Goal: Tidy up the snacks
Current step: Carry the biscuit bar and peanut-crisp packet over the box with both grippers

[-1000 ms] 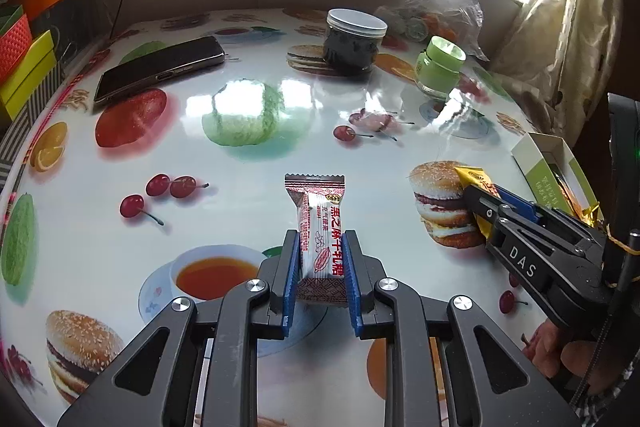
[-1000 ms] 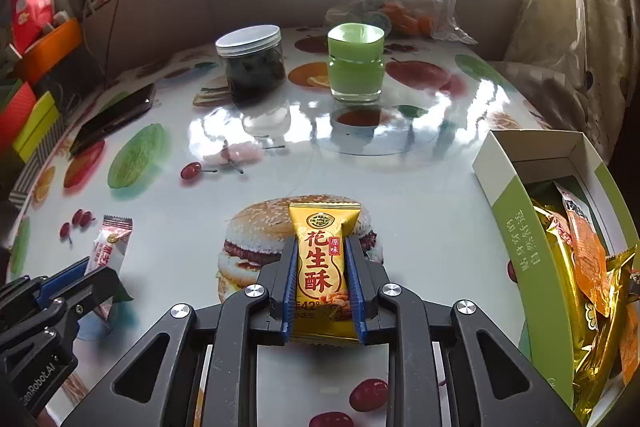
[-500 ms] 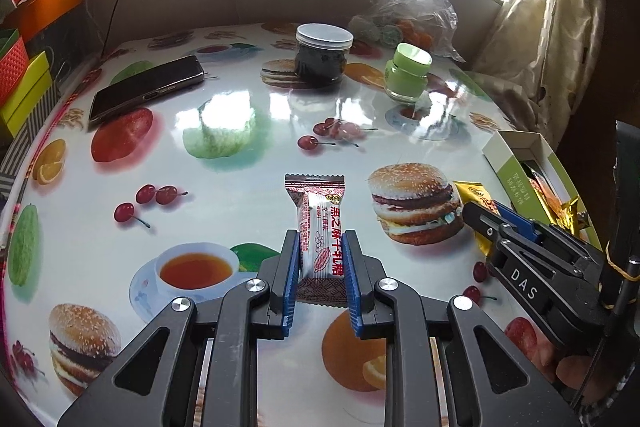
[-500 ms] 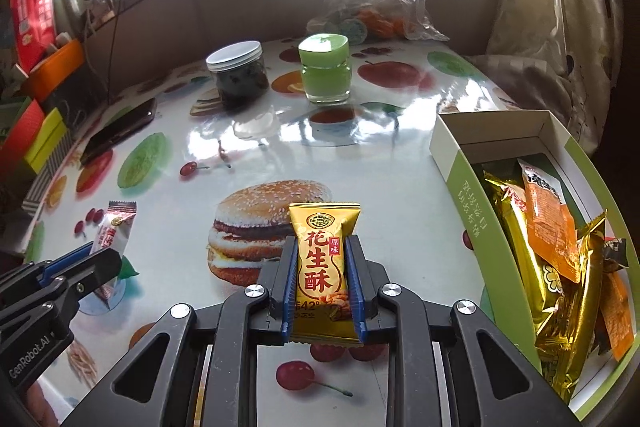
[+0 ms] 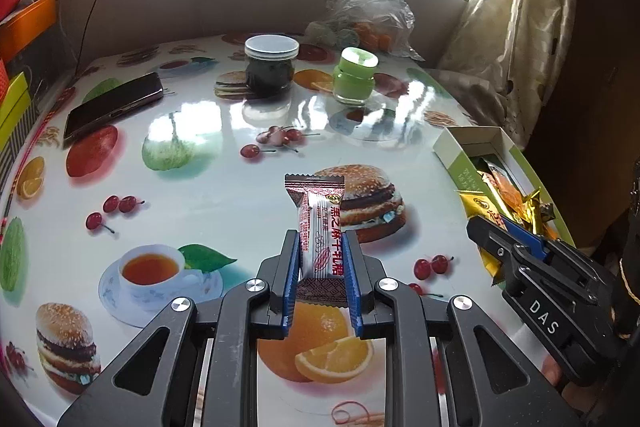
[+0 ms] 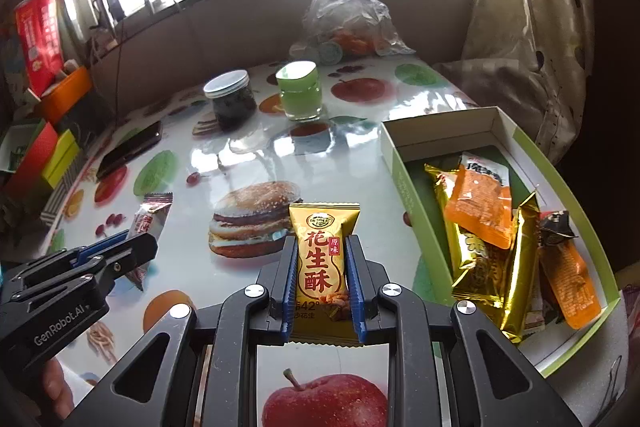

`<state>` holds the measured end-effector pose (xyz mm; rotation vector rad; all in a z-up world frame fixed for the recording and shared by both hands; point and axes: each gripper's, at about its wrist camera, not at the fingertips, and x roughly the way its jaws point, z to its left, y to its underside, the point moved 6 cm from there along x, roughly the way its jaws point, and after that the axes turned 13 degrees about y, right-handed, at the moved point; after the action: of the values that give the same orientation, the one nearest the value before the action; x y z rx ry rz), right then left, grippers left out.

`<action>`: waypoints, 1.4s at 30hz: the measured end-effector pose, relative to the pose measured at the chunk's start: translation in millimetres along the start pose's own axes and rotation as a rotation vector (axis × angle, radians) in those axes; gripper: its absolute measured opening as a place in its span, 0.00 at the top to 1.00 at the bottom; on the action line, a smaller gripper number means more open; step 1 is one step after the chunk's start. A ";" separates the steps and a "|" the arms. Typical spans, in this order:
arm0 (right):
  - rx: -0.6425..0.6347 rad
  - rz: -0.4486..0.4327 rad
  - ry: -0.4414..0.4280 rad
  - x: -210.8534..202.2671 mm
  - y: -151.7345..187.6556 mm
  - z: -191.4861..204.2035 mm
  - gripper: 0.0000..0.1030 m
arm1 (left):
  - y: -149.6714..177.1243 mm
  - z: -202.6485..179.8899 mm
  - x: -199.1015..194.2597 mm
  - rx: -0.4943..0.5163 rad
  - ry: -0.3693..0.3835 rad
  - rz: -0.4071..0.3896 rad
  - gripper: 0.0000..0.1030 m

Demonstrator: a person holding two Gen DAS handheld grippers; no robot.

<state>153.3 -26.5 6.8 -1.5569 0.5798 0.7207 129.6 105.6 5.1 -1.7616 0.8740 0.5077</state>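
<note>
Left gripper (image 5: pixel 322 263) was clamped on a red-and-white candy bar (image 5: pixel 320 227), blue pads (image 5: pixel 291 279) squeezing both sides, wrapper sticking up and fwd past the tips, held clear above the table (image 5: pixel 200 155). Right gripper (image 6: pixel 322 267) same deal, pinched tight on a yellow peanut crisp pack (image 6: pixel 322 263), pack upright btw the pads w/ its top crimp poking out past them. From the right cam you could see the left gripper off to the left side w/ its candy, and a bit of the person's hand (image 6: pixel 56 387) under it. Just right of the yellow pack sat the green-and-white box (image 6: pixel 404 187), lid off, w/ gold packets (image 6: pixel 480 267) and orange packets (image 6: pixel 484 203) piled inside plus a dark wrapped one (image 6: pixel 556 227). Tablecloth was glossy, printed w/ burgers, cherries, tea cup, fruit. Further back: a dark jar w/ white lid (image 5: pixel 271 69), a little green jar (image 5: pixel 355 77) beside it, a phone (image 5: pixel 114 105) lying flat toward the left, and a crinkly clear plastic bag (image 5: pixel 374 11) at the far edge under the windows. Curtain (image 5: pixel 516 19) hung on the right.
</note>
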 end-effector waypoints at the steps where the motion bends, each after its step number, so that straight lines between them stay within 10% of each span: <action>1: 0.007 -0.003 0.000 -3.8 0.3 -4.3 0.79 | -0.6 -4.4 0.2 0.008 0.005 0.000 0.79; 42: 0.148 0.003 0.229 -14.7 12.0 -167.2 0.79 | -37.7 -151.1 93.0 0.141 0.228 0.123 0.79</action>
<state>153.4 -194.4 16.4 -1.5100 0.7871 0.4926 207.1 -57.9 17.0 -1.6637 1.1559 0.3186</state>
